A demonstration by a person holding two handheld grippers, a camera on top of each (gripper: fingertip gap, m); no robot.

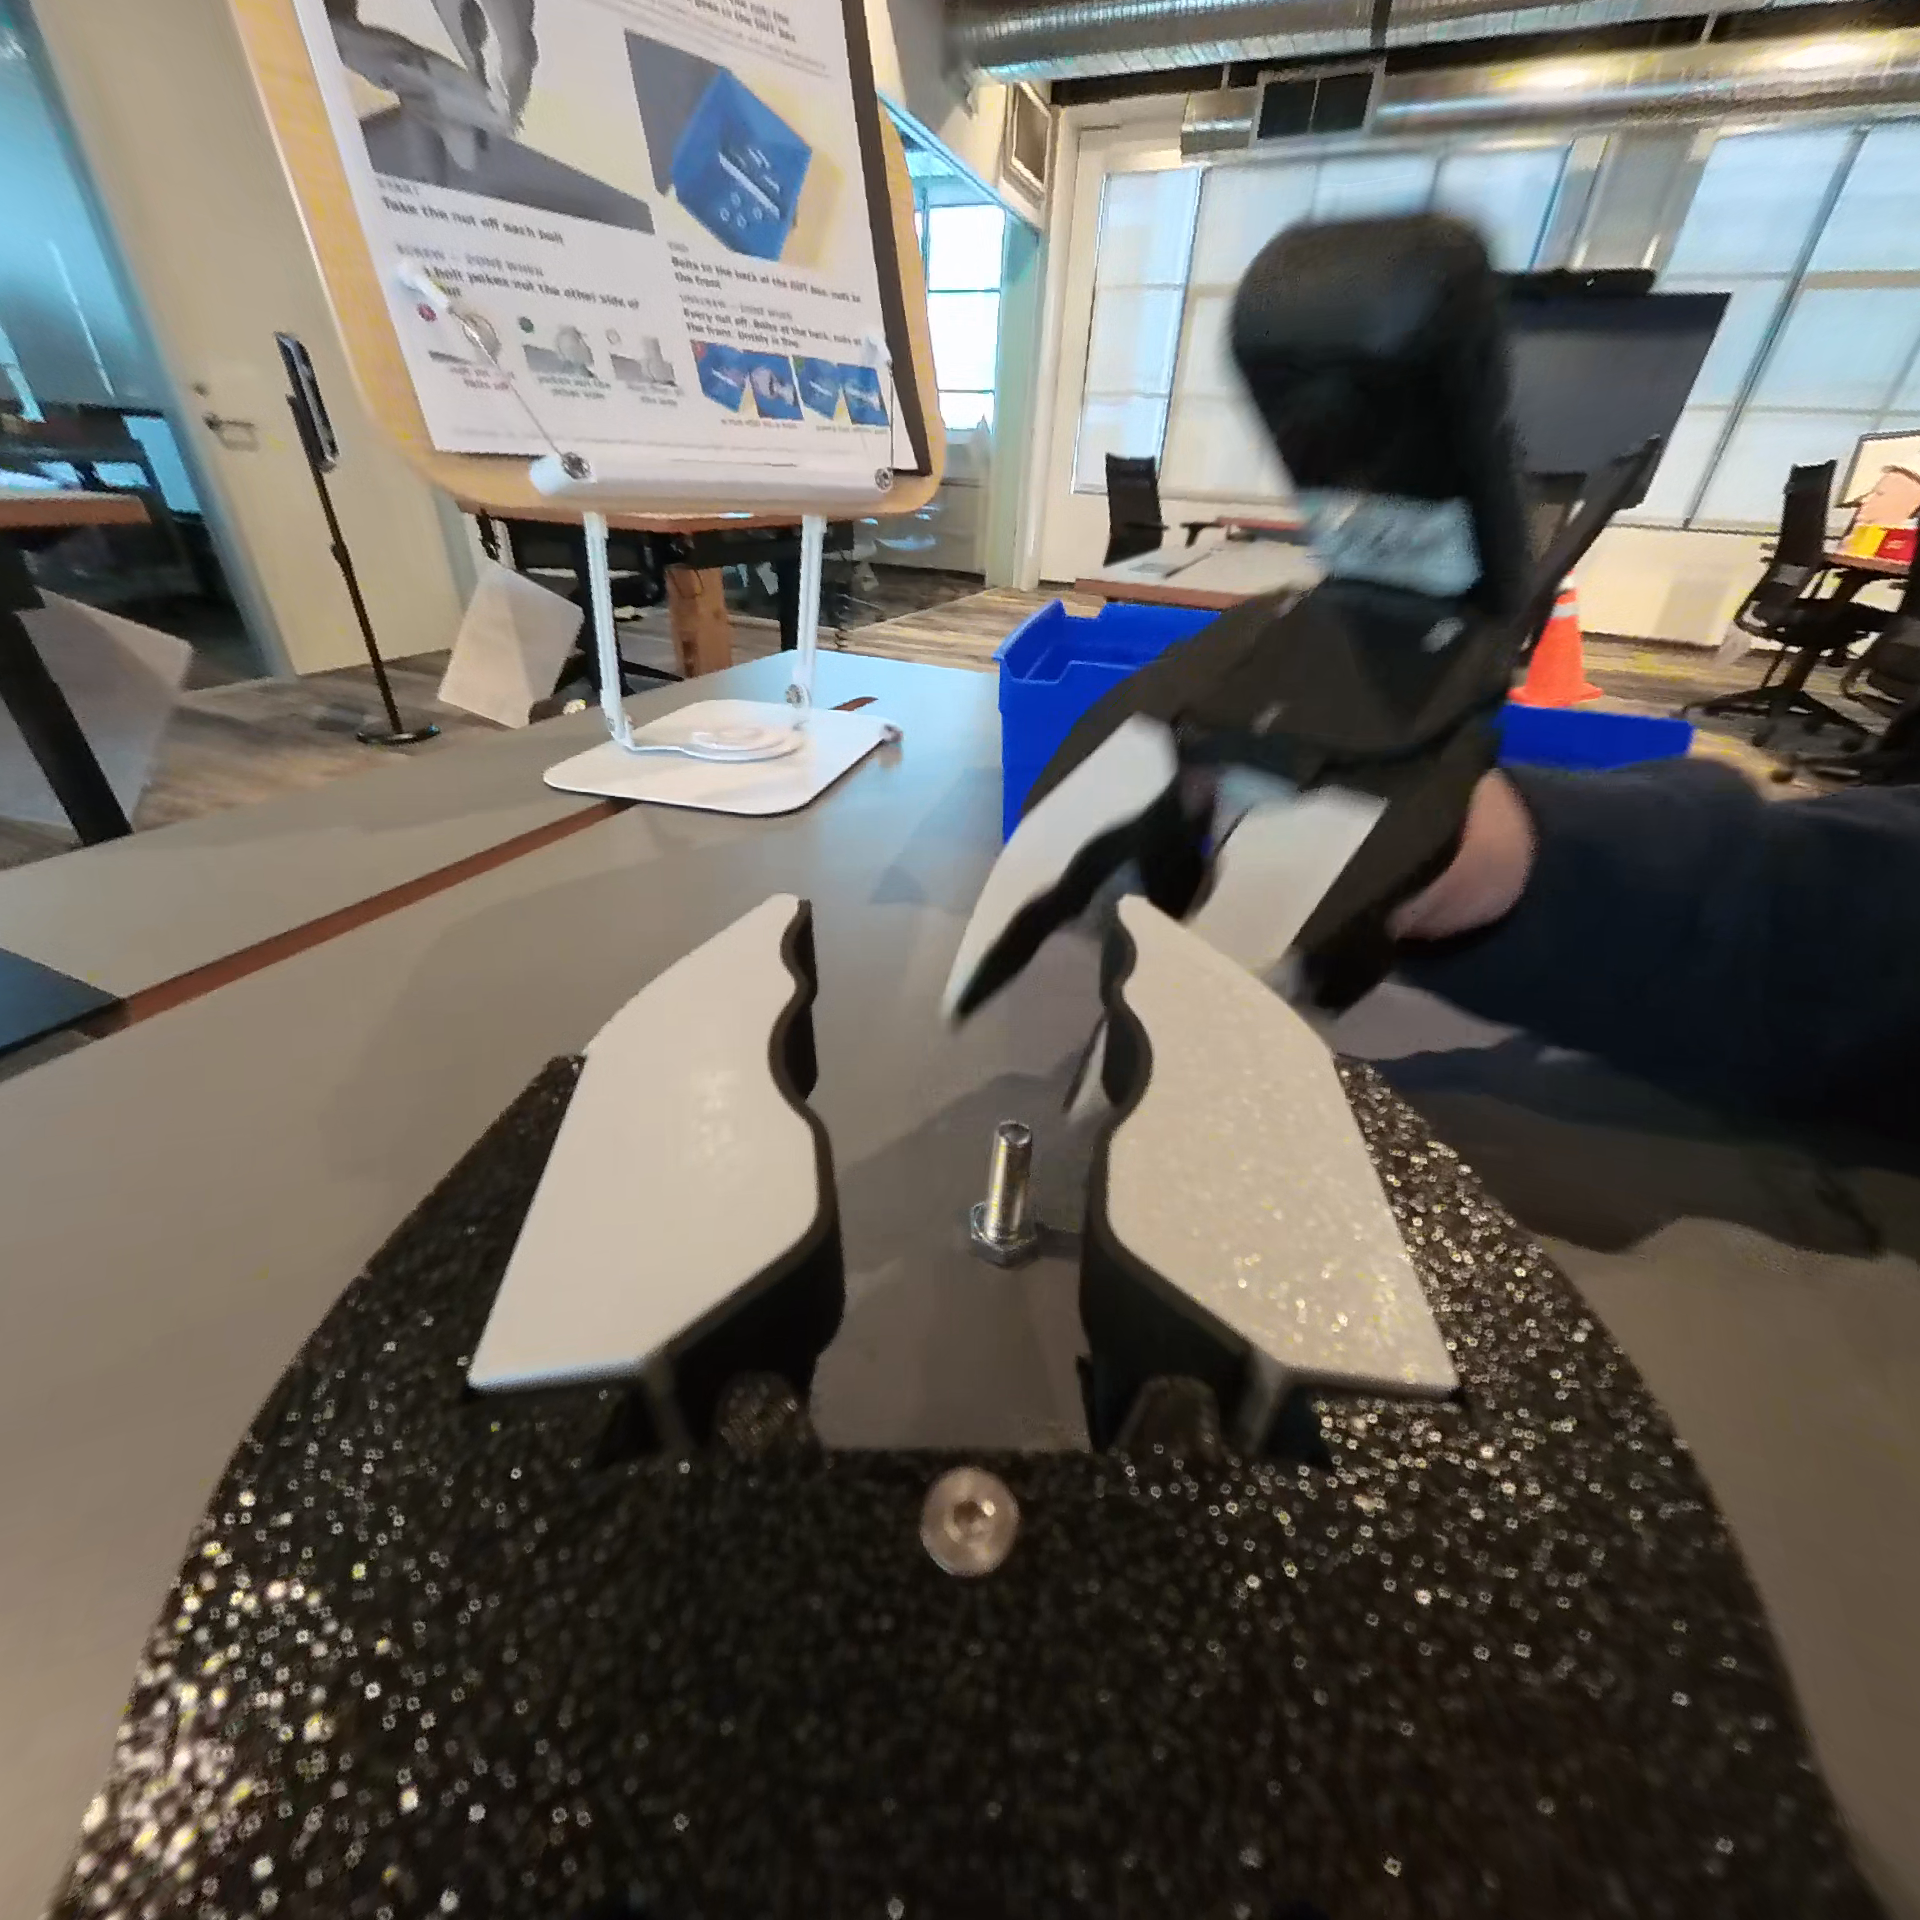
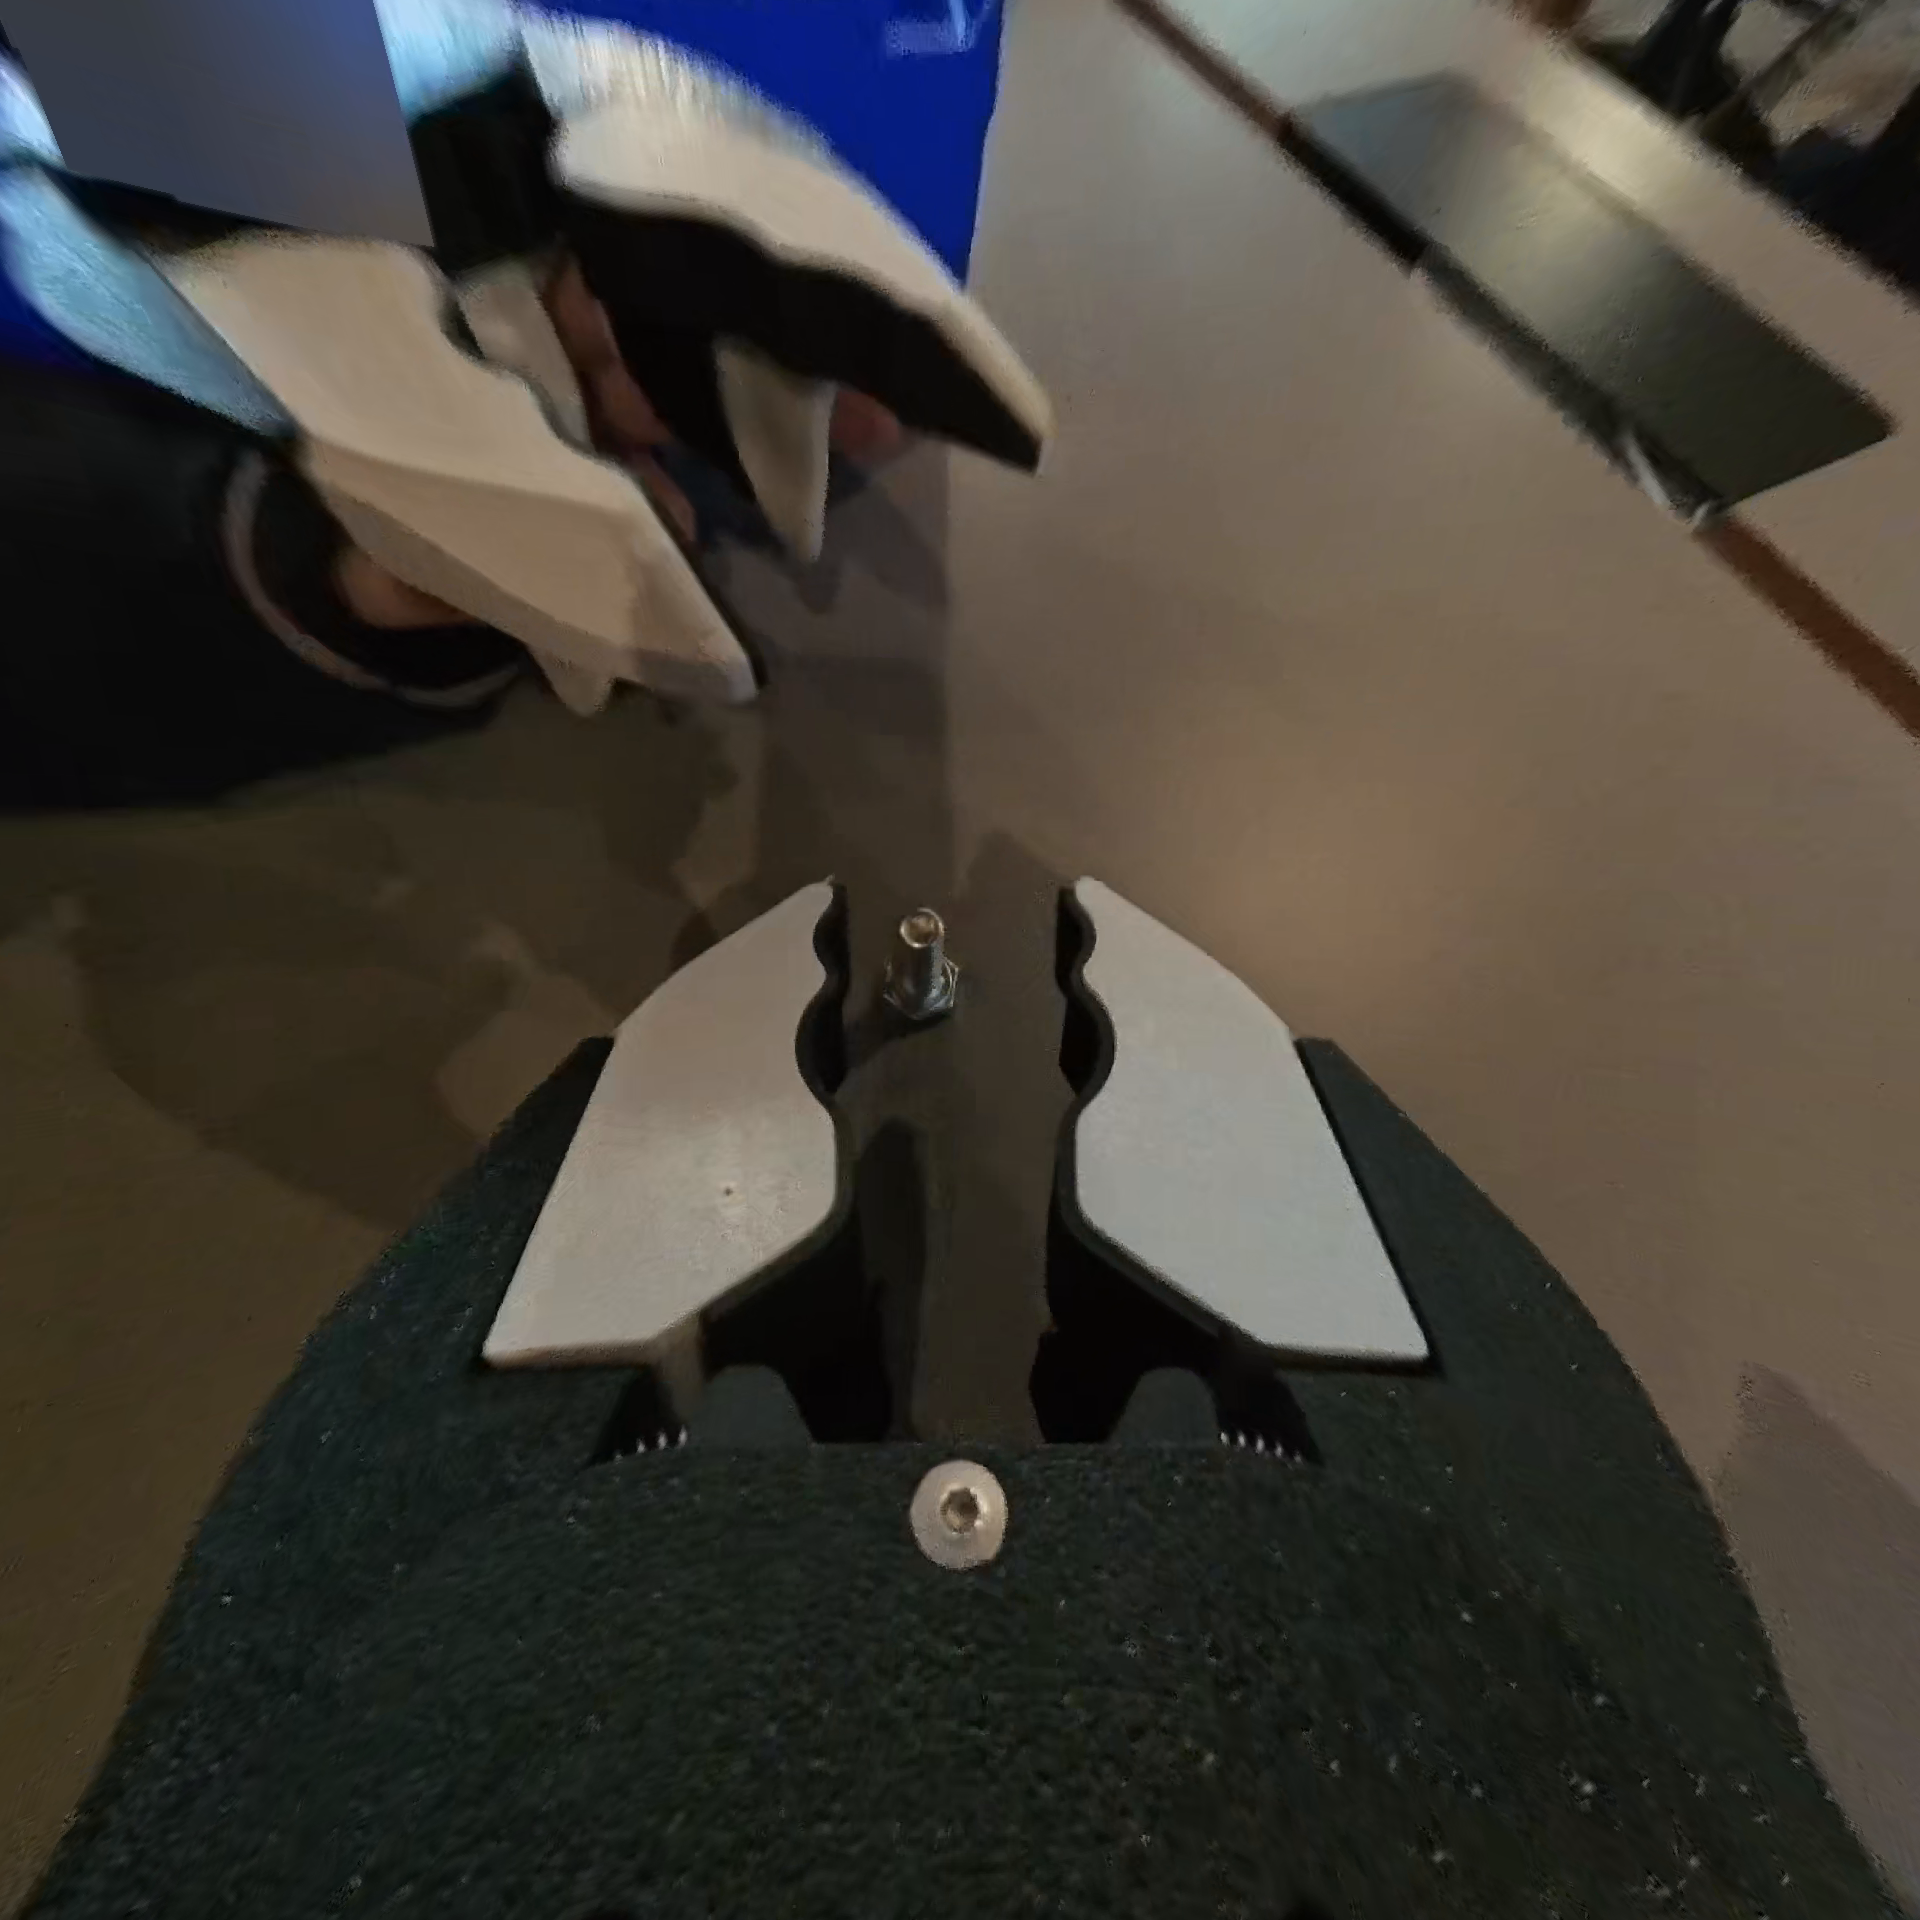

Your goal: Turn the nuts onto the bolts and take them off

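The grey table (image 1: 312, 1039) is carrying all items. A white document stand (image 1: 717, 769) with an instruction sheet is standing at its far side, and a blue bin (image 1: 1081, 675) is sitting to the right of the stand. The left gripper (image 1: 961, 935) is hovering low over the table with its jaws spread wide and nothing between them. The right gripper (image 2: 945, 904), likewise spread wide and empty, is pointing down at the table from the opposite side; in the left wrist view it is appearing blurred, held by a hand in a dark sleeve (image 1: 1683, 935). A single bolt (image 1: 1006, 1195) is standing head-down, thread upward, on the table between both pairs of fingers, touching neither gripper.
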